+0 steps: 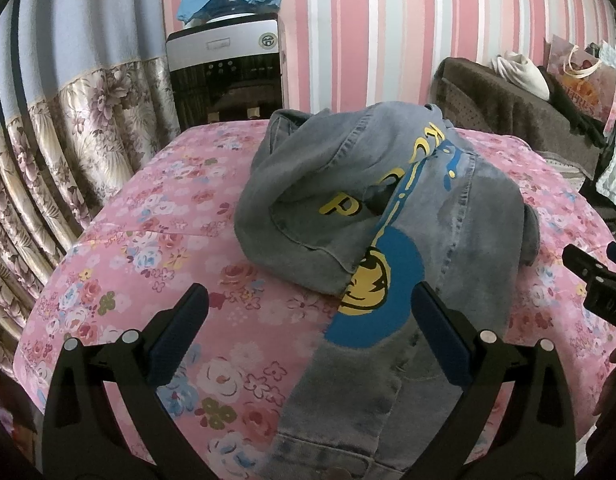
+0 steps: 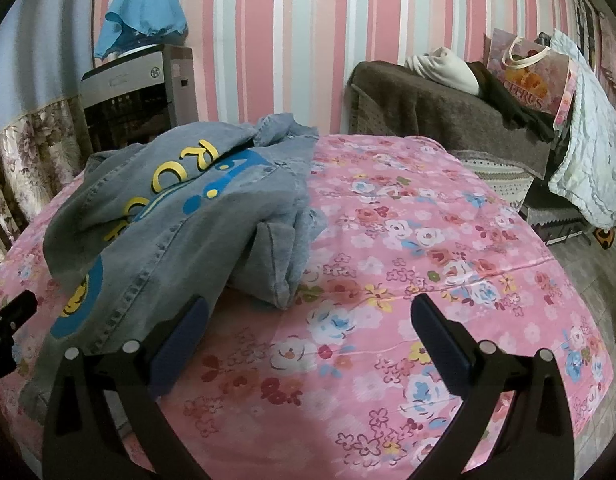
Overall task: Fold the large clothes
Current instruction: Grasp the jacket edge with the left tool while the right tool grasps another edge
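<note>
- Both of my tools are spread wide with nothing between their pads: the left gripper (image 1: 309, 334) hangs over the near edge of the denim jacket (image 1: 387, 216), and the right gripper (image 2: 309, 336) hangs over bare floral bedsheet (image 2: 427, 240) just right of it.
- One job comes first, as I judge it: the jacket is still bunched, so I would spread it flat before making any fold.
- For my left tool, I would go for the hem (image 1: 339, 432) at lower centre of the left wrist view, pinching only one layer and drawing it toward the near edge.
- For my right tool, the turned-under sleeve cuff (image 2: 282, 280), centre of the right wrist view, looks like the nearest clean hold; I would come in low with one pad under the cloth.
- Pulling both ends apart together should take out the hump; denim is stiff and heavy, so I expect it to drag on the sheet and would lift slightly rather than slide.
- Grabbing through several layers is the risk: the heap would move as a lump.
- As for looks, the jacket is faded grey-blue denim with visible seam stitching, lying in a rumpled mound in the middle of the left wrist view and at centre left of the right wrist view.
- Its print shows yellow letters, a blue patch (image 1: 375, 300) and a yellow smiling face (image 1: 365, 284), partly hidden by a flopped-over fold.
</note>
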Tool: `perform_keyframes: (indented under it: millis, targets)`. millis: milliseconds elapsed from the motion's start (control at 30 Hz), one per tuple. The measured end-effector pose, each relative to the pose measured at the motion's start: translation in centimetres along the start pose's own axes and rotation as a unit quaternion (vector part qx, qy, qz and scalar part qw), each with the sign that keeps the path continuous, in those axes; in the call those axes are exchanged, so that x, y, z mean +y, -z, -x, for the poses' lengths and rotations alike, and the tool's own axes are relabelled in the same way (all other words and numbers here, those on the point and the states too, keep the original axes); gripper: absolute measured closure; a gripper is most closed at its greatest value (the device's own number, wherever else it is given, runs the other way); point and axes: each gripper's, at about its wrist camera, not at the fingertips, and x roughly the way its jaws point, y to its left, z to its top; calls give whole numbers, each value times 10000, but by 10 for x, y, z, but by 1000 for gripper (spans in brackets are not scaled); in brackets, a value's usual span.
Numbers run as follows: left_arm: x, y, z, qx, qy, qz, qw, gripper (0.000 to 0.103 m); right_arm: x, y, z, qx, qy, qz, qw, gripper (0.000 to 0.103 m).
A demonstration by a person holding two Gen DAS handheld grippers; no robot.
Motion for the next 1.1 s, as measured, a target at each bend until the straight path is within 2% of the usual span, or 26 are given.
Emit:
perform_keyframes:
  millis: [200,300,400,567,700,967,1000,1100]
  targets:
    - [7,-6,-7,17,87,2,10000,3,-5,-4,-7,-32,-309,10,9995,2]
    - [16,-15,-13,62,243,68,9997,3,-1,-10,-13,-7,-144,272,9995,2]
    - [20,-30,-20,96,262,5,9996,3,-1,-21,-16,18,-166,409,9990,2]
    - [22,-58,-36,239,66,-259,9994,3,-4,-50,-16,-217,-479,424,9977,2]
    - [21,-81,-43,70,-79,-480,9988,3,-2,-80,-30,-138,-658,502,9965,2]
    - [14,-125,-61,-234,-2,-897,9957,3,7,-124,-71,286,-828,841,9926,3]
    - [13,-130,-64,-259,61,-964,9950,3,9,-130,-74,285,-864,930,9915,6]
    - [6,-136,-71,-275,249,-1113,9931,3,15,-143,-84,409,-1010,1096,9880,29]
